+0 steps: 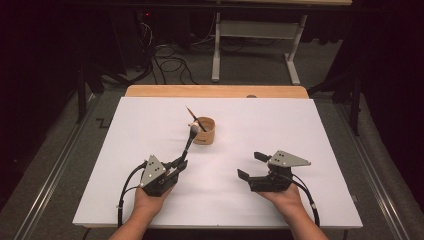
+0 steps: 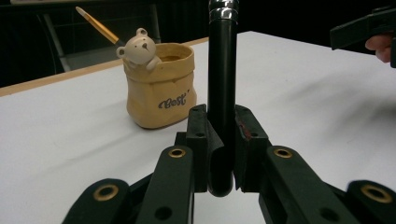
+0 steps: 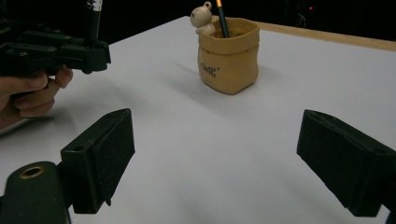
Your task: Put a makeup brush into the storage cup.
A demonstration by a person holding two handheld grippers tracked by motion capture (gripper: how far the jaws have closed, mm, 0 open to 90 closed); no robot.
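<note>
A tan sack-shaped pot (image 1: 204, 132) with a small bear figure on its rim stands near the middle of the white table; a thin orange-handled brush (image 2: 97, 24) leans in it. My left gripper (image 1: 180, 163) is shut on the black handle of a make-up brush (image 2: 222, 84), which rises from the jaws and points towards the pot, its bristle head (image 1: 194, 130) near the pot's left side. My right gripper (image 1: 251, 165) rests open on the table to the right, nothing between its pads (image 3: 100, 156). The pot (image 3: 229, 53) is beyond it.
The white sheet (image 1: 280, 125) covers a wooden table whose far edge (image 1: 215, 91) shows behind it. Beyond that are a white table frame (image 1: 255, 40) and cables on the floor. Open sheet lies around both grippers.
</note>
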